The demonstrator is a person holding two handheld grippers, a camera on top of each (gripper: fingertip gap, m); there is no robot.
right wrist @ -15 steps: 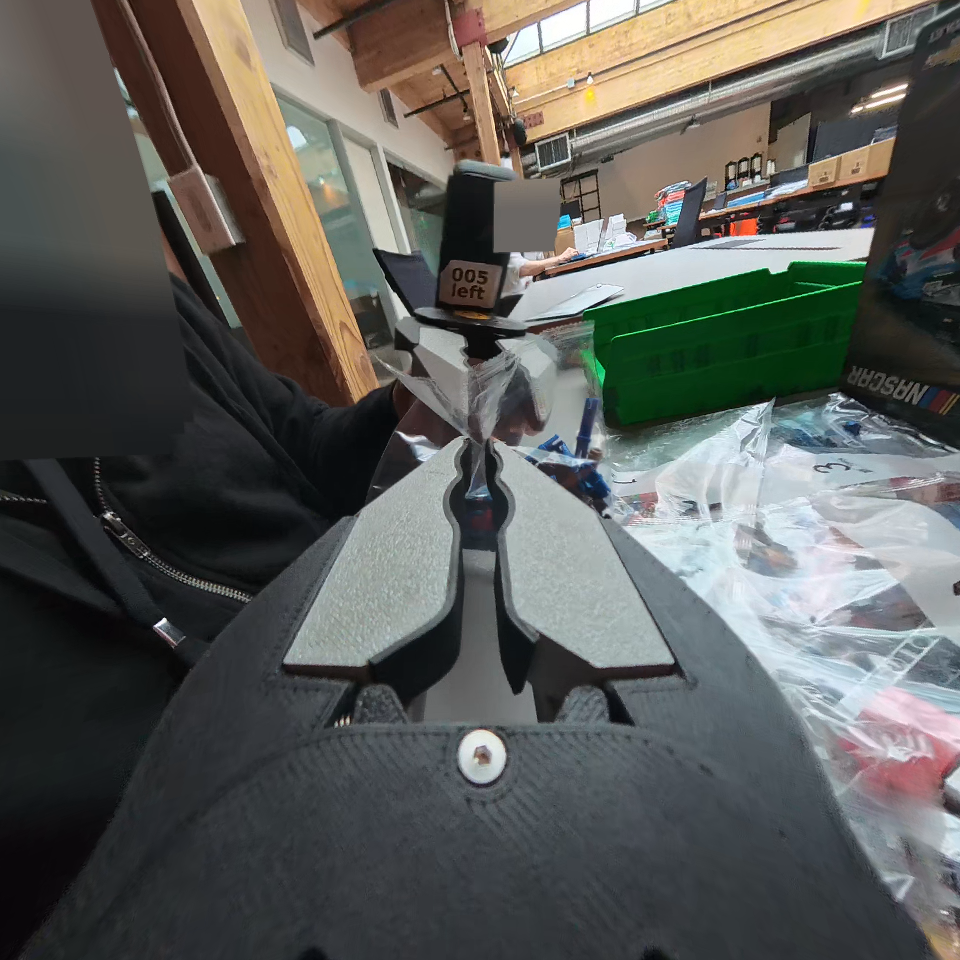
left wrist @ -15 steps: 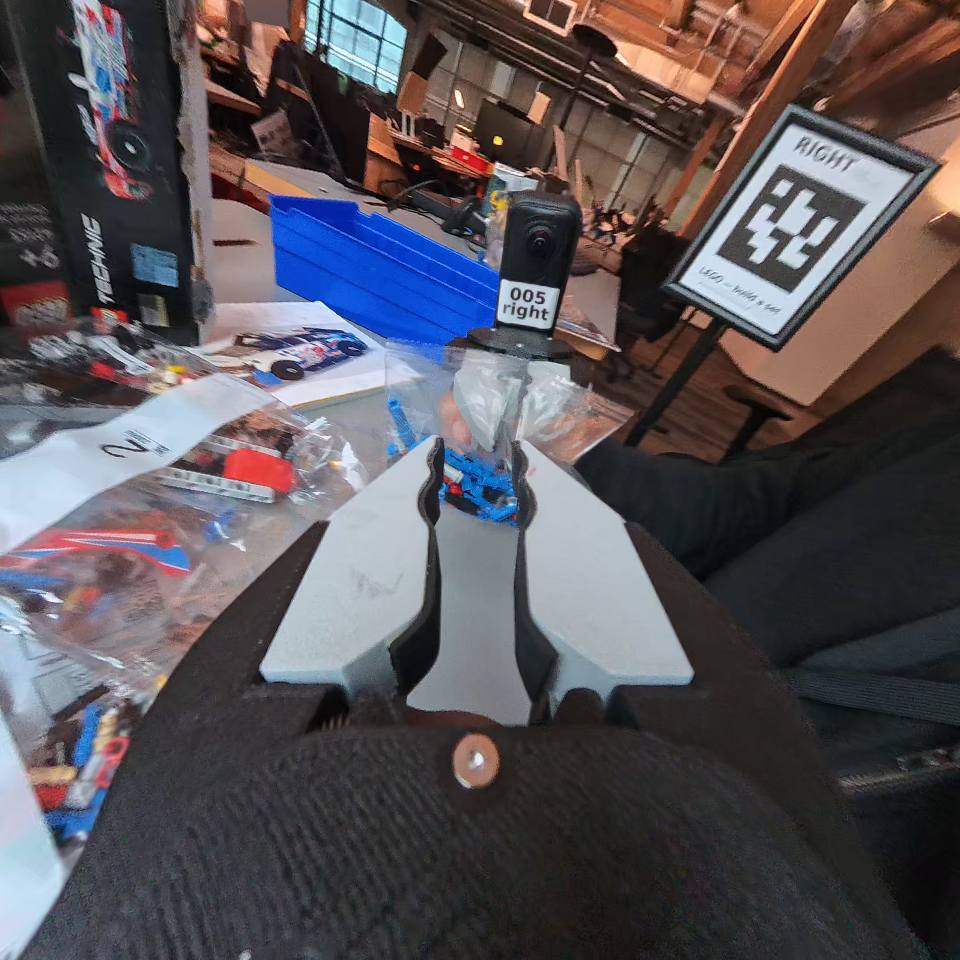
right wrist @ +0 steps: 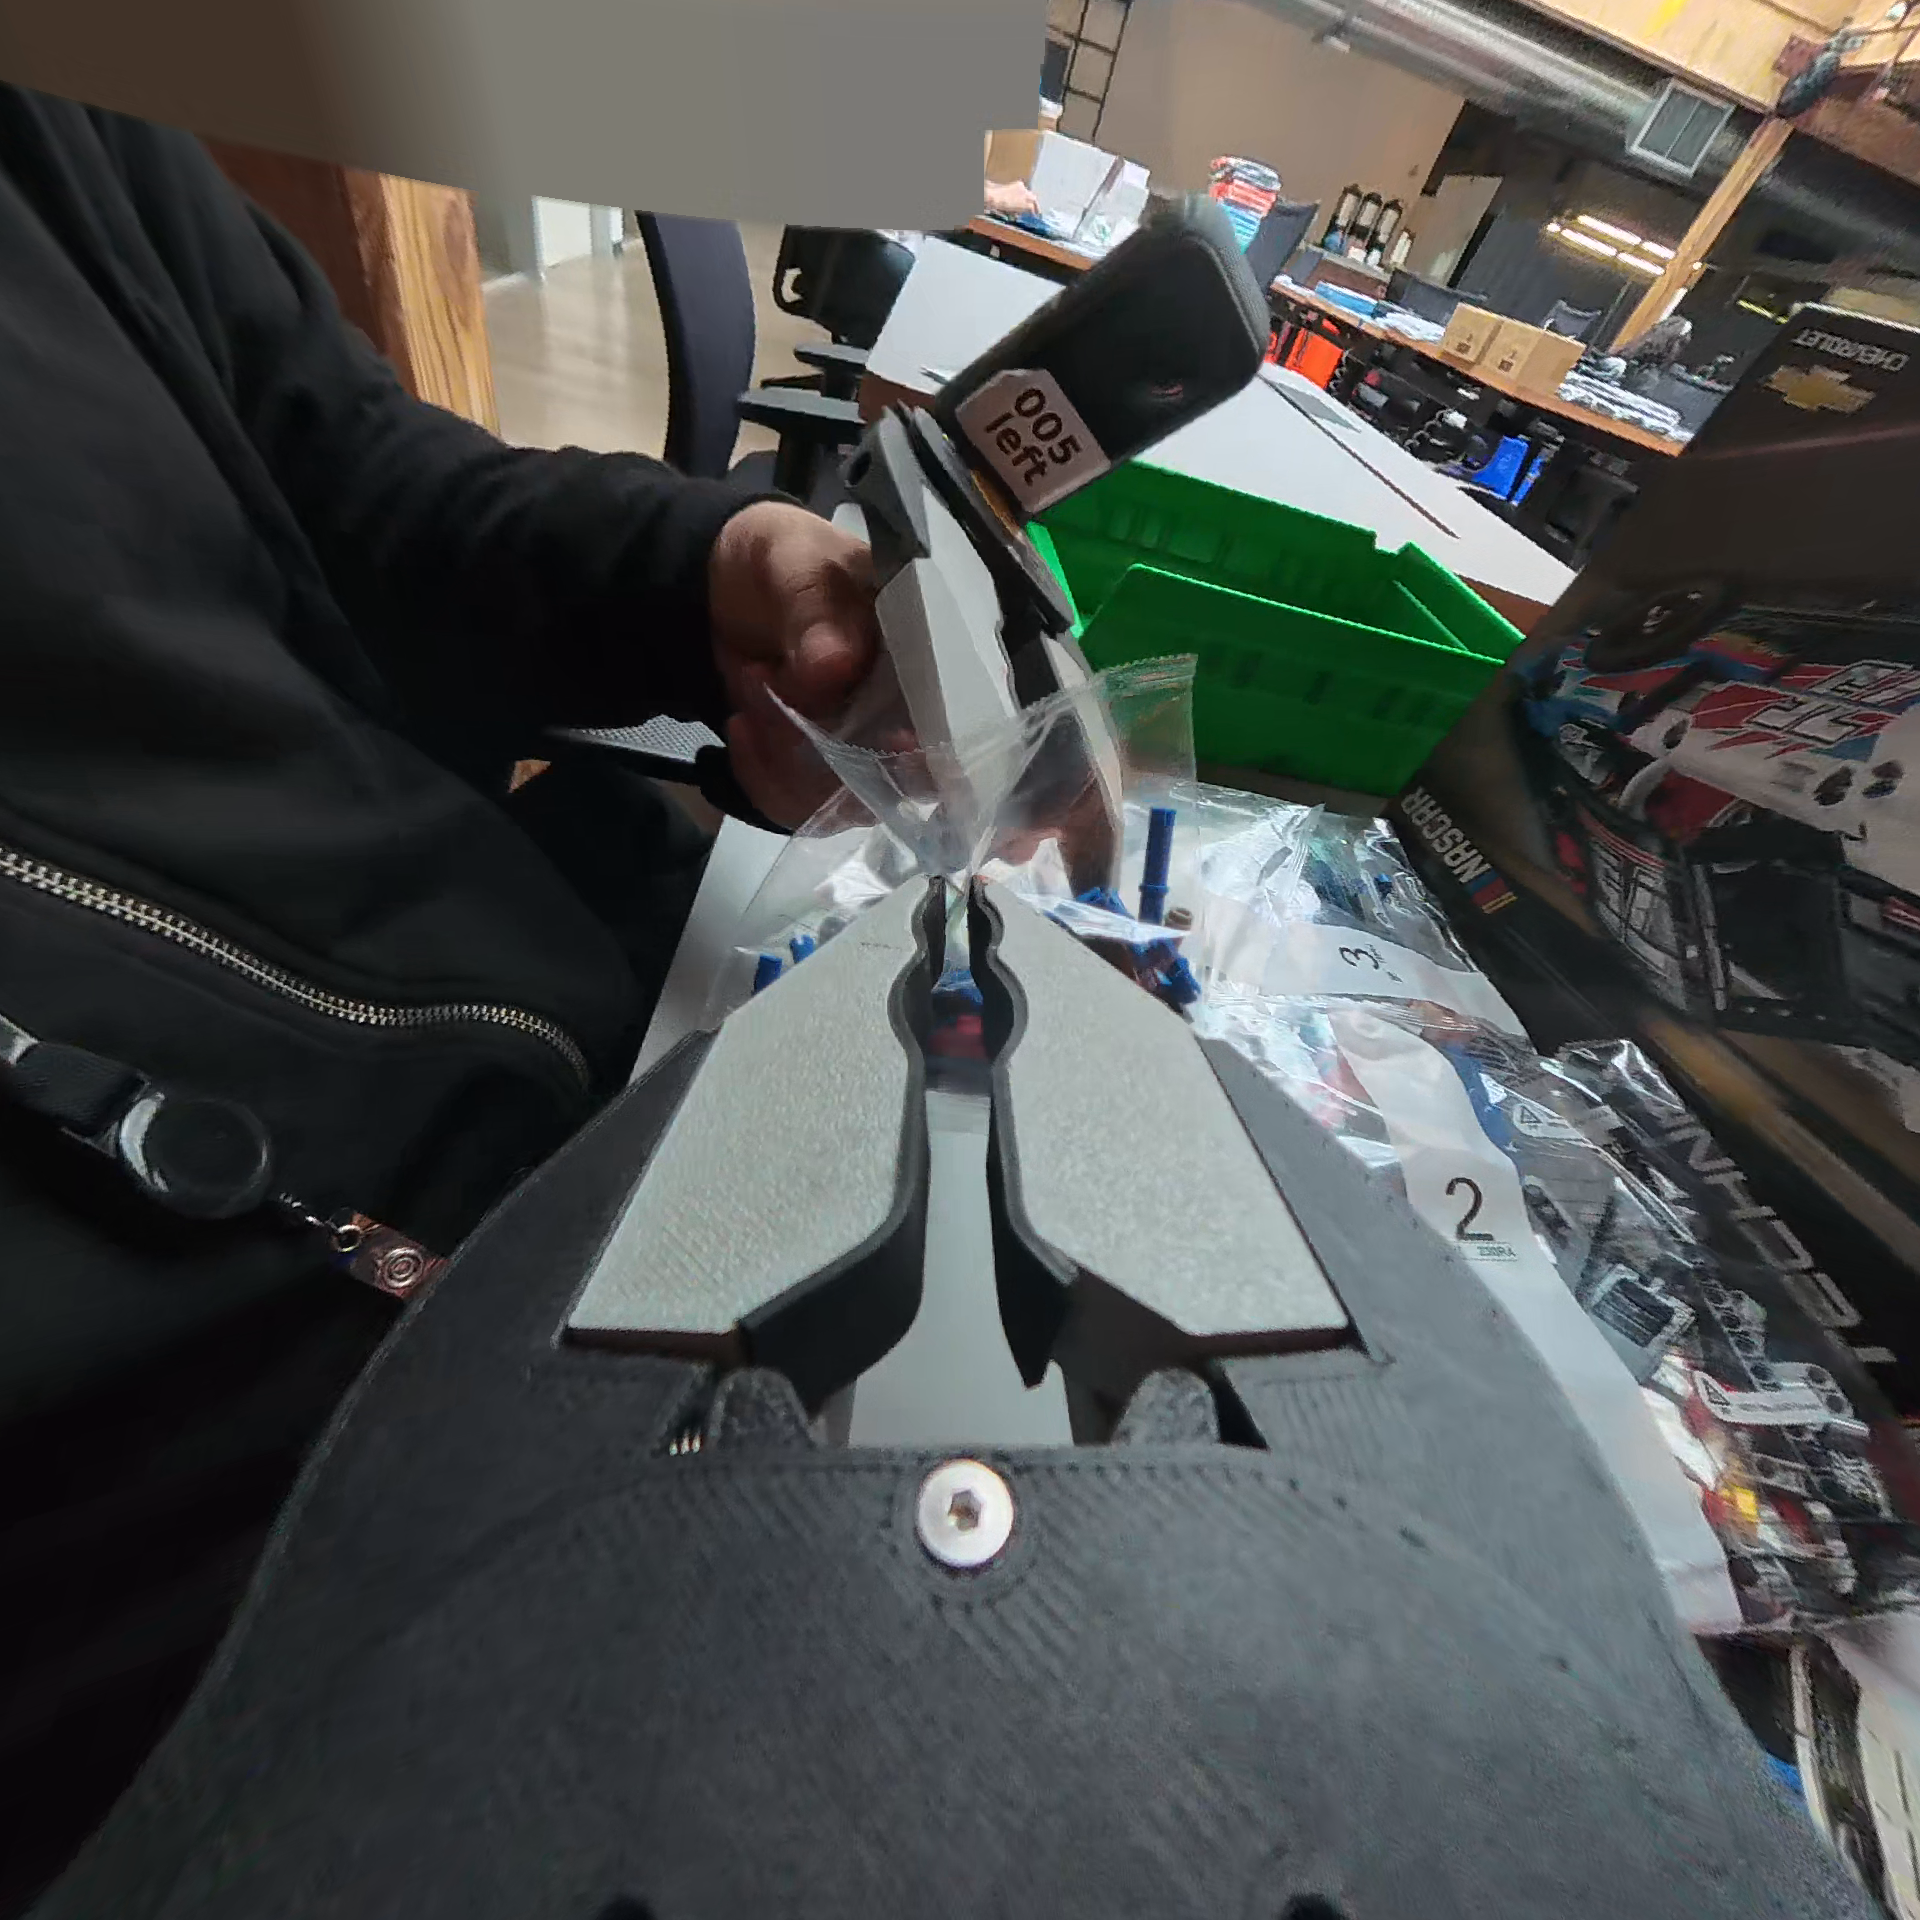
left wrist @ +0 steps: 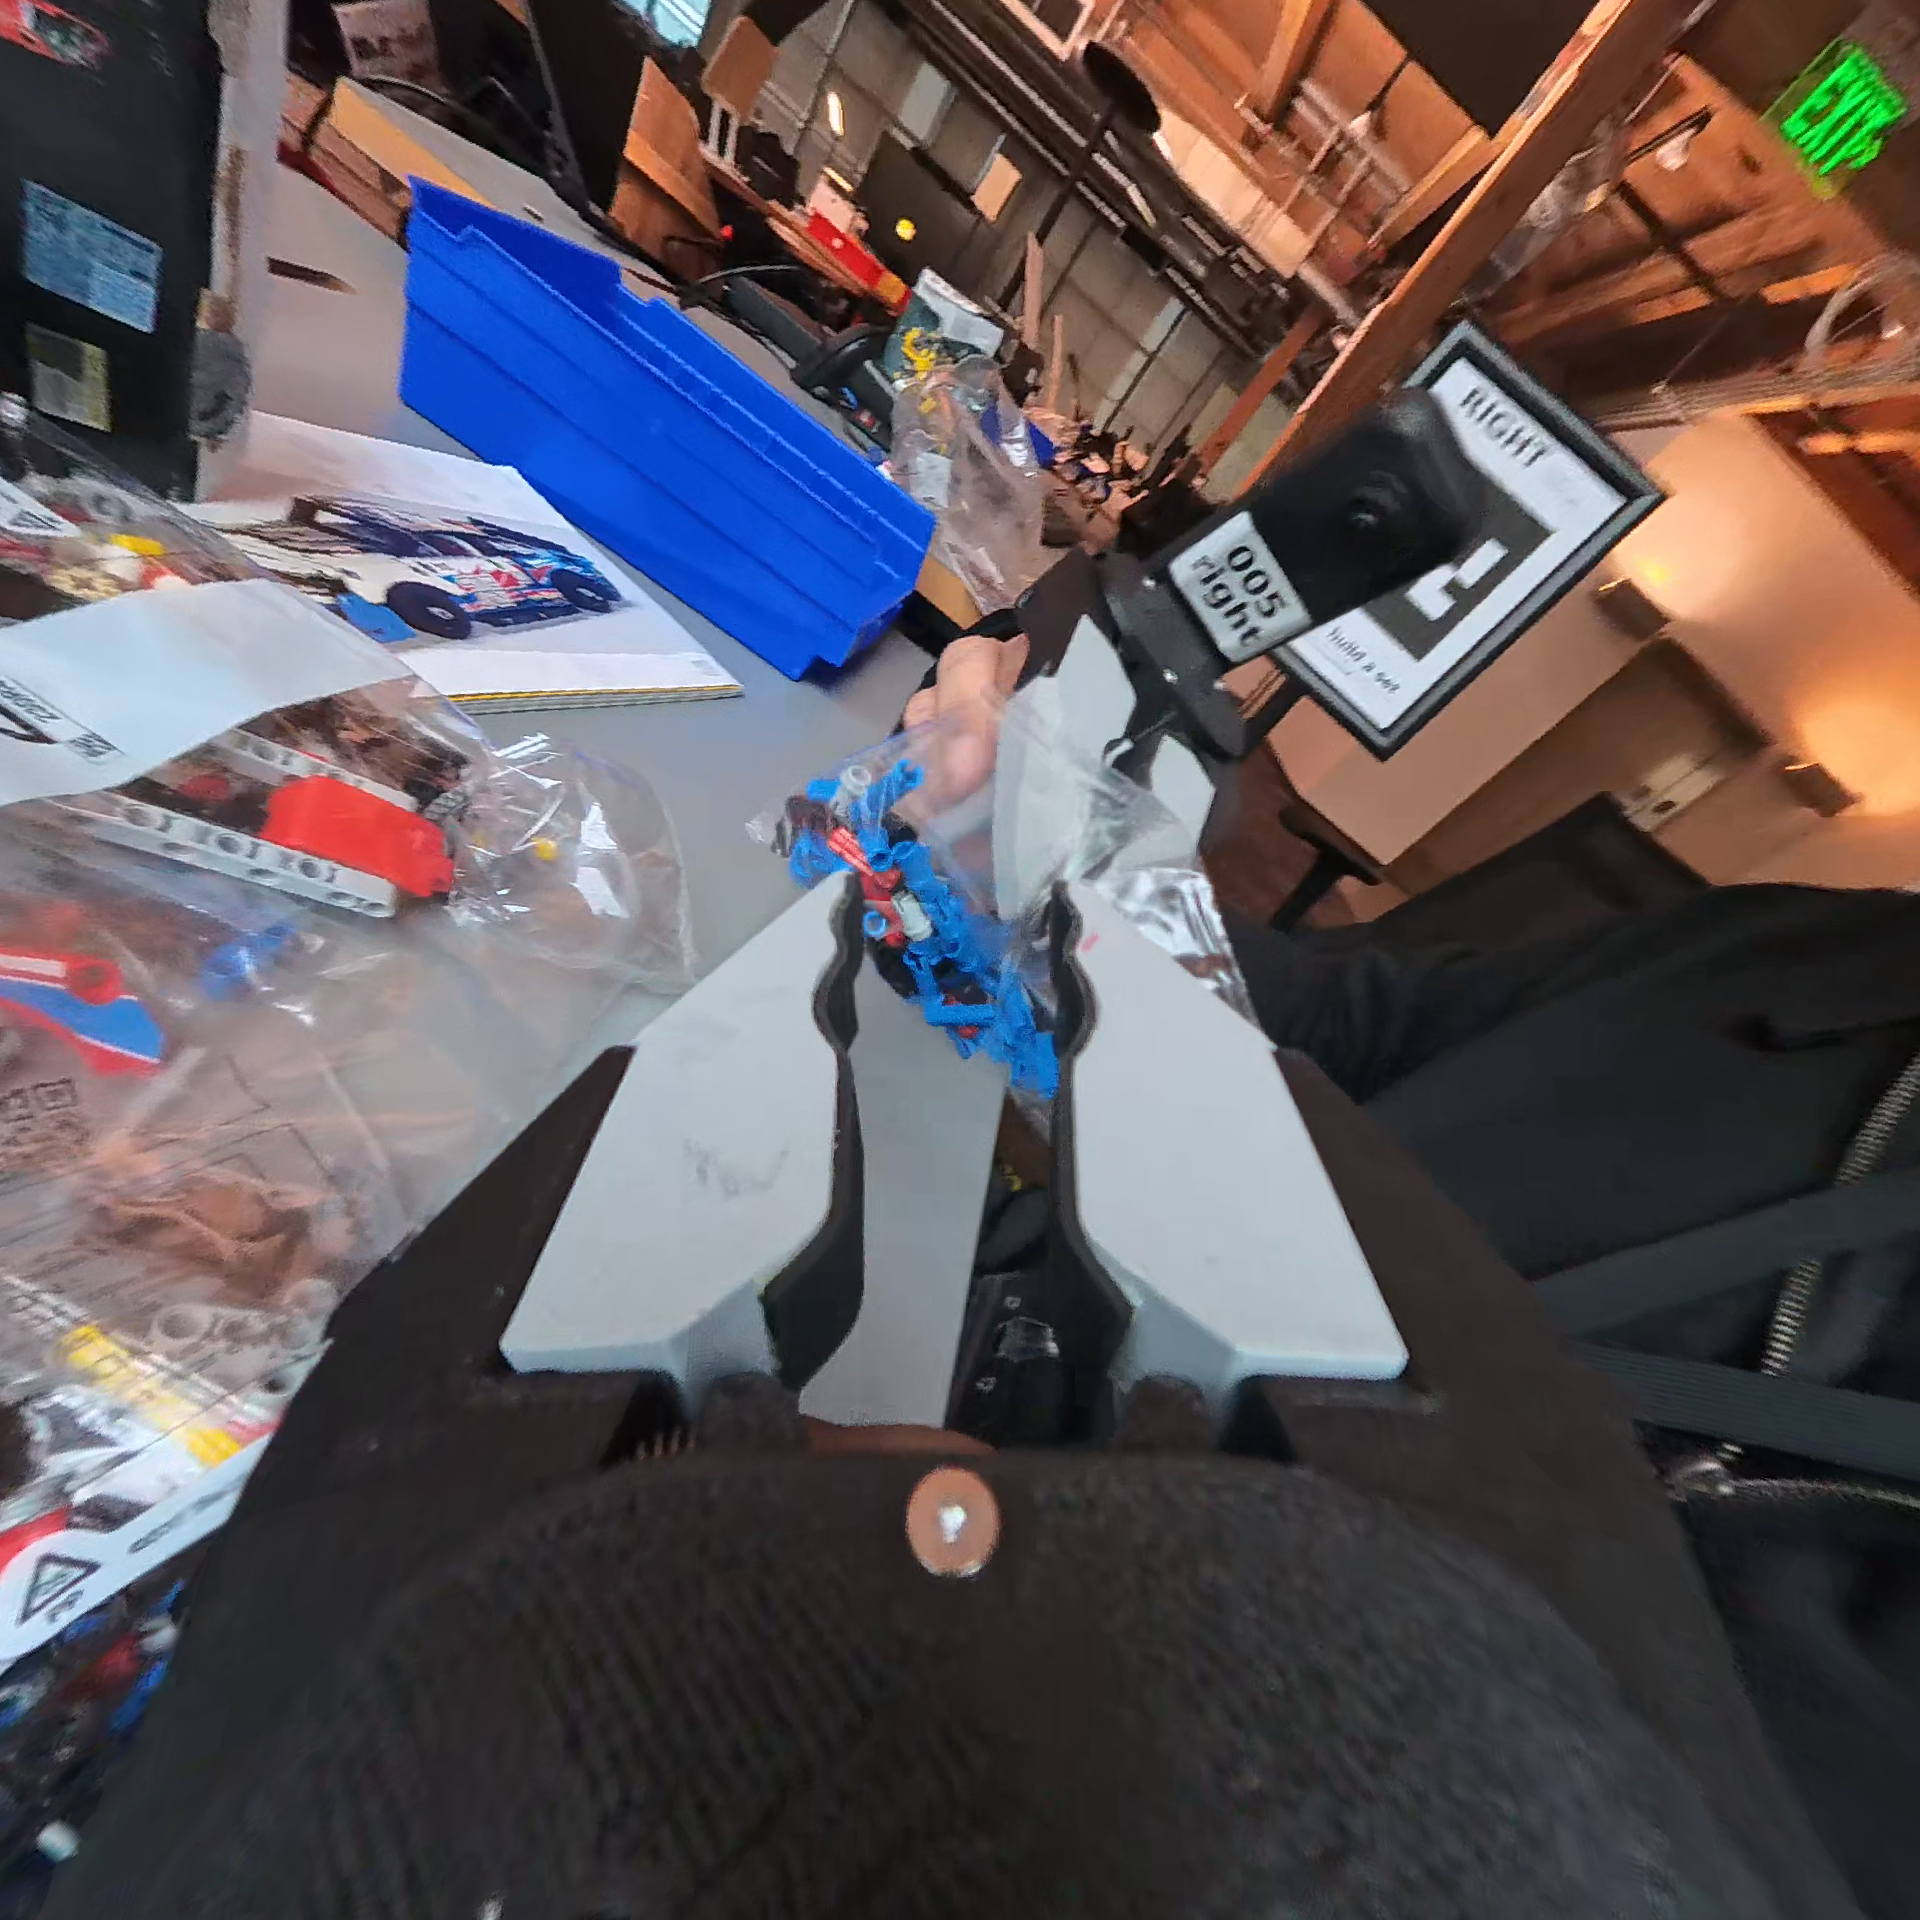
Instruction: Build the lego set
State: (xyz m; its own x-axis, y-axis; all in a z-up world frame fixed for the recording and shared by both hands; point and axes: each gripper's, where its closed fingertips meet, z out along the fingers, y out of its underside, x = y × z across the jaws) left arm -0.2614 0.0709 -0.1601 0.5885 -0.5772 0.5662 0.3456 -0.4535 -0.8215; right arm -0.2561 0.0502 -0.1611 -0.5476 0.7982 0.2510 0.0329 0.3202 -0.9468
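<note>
A small clear bag of blue and red pins (left wrist: 935,966) hangs over the grey table edge. My right gripper (right wrist: 951,899) is shut on the bag's clear top (right wrist: 966,769), pinching the plastic at its tips. My left gripper (left wrist: 956,914) is open, jaws apart, with the bag's blue pins lying between its fingertips; I cannot tell whether they touch the bag. The right gripper's camera mount (left wrist: 1340,540) shows tilted above the bag. A hand (right wrist: 800,623) holds the left gripper, which points down at the bag.
Larger parts bags (left wrist: 260,935) lie left, an instruction booklet (left wrist: 468,582) and a blue bin (left wrist: 644,436) behind them. In the right wrist view are a green bin (right wrist: 1268,623), the set's box (right wrist: 1714,779) and numbered bags (right wrist: 1455,1195). A person's black jacket (right wrist: 260,727) is close. Only a small space, under 4 cm, lies between the two pairs of fingers.
Both grippers have rolled to a tilt. The left jaws stand a little wider and the pin bag now sits between its fingertips. The right gripper still pinches the bag.
</note>
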